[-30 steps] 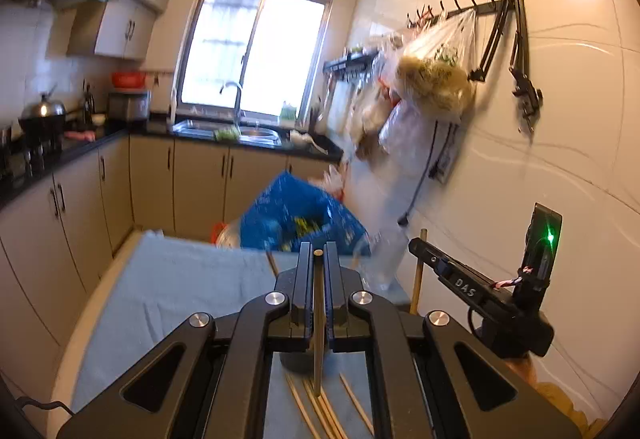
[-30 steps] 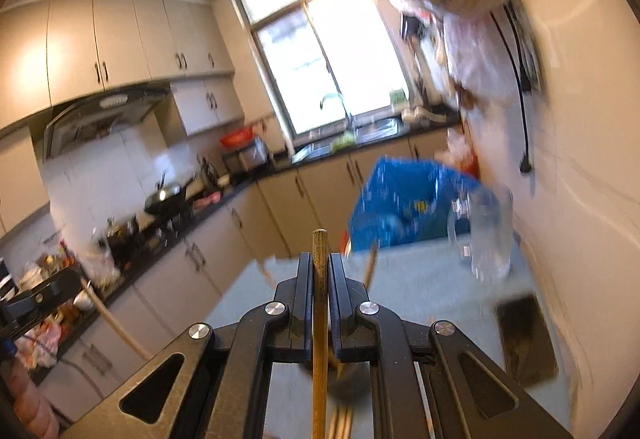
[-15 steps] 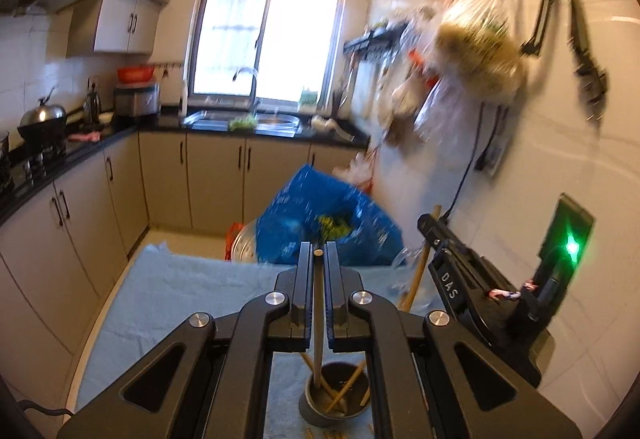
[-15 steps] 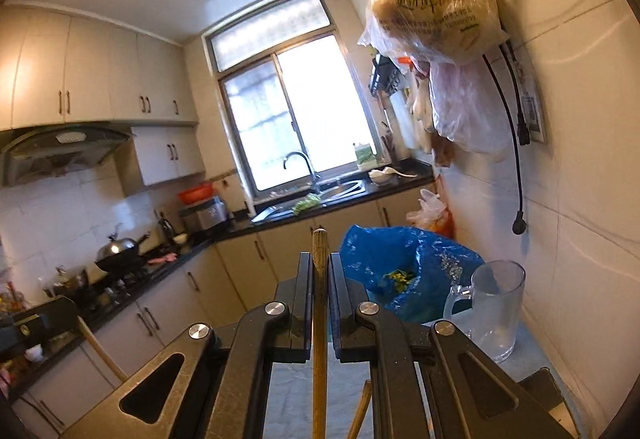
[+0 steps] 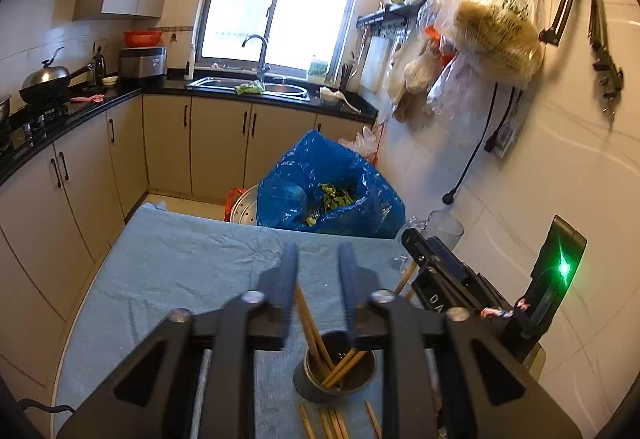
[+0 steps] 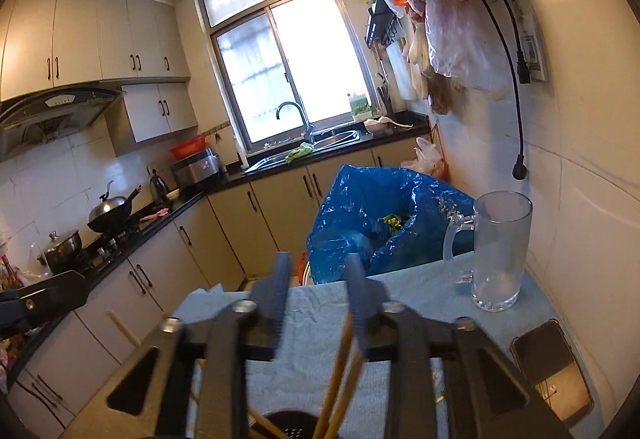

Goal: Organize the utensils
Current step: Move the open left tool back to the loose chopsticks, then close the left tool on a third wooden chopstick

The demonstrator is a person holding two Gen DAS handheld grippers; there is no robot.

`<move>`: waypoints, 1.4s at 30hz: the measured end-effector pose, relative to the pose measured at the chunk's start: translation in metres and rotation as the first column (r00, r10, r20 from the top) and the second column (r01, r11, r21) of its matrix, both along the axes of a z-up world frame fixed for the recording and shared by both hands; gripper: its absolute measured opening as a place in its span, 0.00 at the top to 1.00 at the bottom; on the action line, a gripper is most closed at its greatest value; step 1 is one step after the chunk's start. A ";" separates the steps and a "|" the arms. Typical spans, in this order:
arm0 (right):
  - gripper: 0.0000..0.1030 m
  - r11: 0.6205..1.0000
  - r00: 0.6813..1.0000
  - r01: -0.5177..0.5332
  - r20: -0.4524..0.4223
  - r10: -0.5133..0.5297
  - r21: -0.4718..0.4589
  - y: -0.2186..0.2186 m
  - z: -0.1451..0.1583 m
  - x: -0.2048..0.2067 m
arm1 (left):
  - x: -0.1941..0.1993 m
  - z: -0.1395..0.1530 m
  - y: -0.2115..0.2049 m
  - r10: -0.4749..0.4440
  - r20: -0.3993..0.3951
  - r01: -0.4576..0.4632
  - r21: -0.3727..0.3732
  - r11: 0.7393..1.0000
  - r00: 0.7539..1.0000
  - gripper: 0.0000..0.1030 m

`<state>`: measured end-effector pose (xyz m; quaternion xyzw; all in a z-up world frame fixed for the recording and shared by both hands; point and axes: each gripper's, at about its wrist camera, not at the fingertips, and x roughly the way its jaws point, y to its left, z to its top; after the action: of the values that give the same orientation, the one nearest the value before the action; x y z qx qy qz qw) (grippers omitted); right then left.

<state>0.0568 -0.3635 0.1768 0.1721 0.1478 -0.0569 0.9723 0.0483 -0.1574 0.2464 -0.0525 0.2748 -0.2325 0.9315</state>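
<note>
Both pairs of jaws have just been opening, and neither presses on anything now. The left gripper (image 5: 318, 279) stands with a narrow gap, one wooden chopstick (image 5: 308, 323) leaning along the inner face of its left finger, its lower end down in the metal holder (image 5: 338, 371). That round cup sits just under the jaws on the blue cloth (image 5: 180, 267), near the table's near edge, with several chopsticks standing crossed in it. A few loose chopsticks (image 5: 332, 421) lie flat on the cloth just in front of the cup.

The right gripper (image 6: 318, 291) is parted a little wider; a chopstick rises between its fingers close to the right one, though blur makes it hard to say whether they touch. Below it the holder's dark rim shows.

Farther out, an empty glass mug (image 6: 498, 251) stands near the table's far right corner by the wall. Beyond the far edge, a blue plastic bag (image 5: 328, 191) holds green scraps.
</note>
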 end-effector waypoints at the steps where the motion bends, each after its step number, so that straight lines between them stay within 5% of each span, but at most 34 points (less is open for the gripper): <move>1: 0.65 1.000 1.000 -0.003 0.004 0.003 0.002 0.000 0.004 -0.006 | -0.008 0.003 0.005 0.003 0.008 -0.003 -0.006 1.000 1.000 0.75; 12: 0.37 1.000 1.000 0.005 0.002 -0.005 -0.030 -0.008 0.020 -0.097 | -0.081 -0.007 0.061 0.077 0.030 -0.076 -0.045 0.996 0.997 0.52; 17: 0.34 0.999 0.984 -0.001 -0.178 -0.009 -0.054 -0.020 -0.031 -0.126 | -0.082 -0.065 0.064 0.085 -0.118 -0.085 0.003 0.996 0.989 0.51; 24: 0.39 0.997 0.864 -0.072 -0.497 0.082 0.040 -0.044 -0.130 -0.131 | -0.068 -0.164 0.027 0.028 -0.345 0.027 0.155 0.988 0.938 0.51; 26: 0.50 0.996 0.832 -0.085 -0.548 0.092 0.039 -0.043 -0.147 -0.129 | -0.064 -0.189 0.013 0.010 -0.405 0.072 0.186 0.980 0.914 0.53; 29: 0.51 0.994 0.816 -0.100 -0.568 0.106 0.042 -0.041 -0.159 -0.129 | -0.058 -0.210 -0.009 -0.005 -0.438 0.118 0.231 0.966 0.899 0.54; 33: 0.51 0.992 0.805 -0.121 -0.583 0.109 0.018 -0.034 -0.166 -0.122 | -0.048 -0.223 -0.028 -0.005 -0.437 0.140 0.276 0.951 0.900 0.62; 37: 0.56 0.990 0.798 -0.135 -0.597 0.080 -0.048 -0.023 -0.166 -0.112 | -0.035 -0.231 -0.043 -0.004 -0.453 0.160 0.306 0.939 0.891 0.86; 42: 0.62 0.984 0.794 -0.142 -0.606 0.049 -0.107 -0.014 -0.168 -0.103 | -0.032 -0.238 -0.050 -0.001 -0.431 0.156 0.323 0.933 0.902 0.91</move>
<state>-0.0460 -0.3777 0.0087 0.0653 0.4522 -0.0700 0.8868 0.0158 -0.2074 0.0088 0.0760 0.5094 -0.2009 0.8333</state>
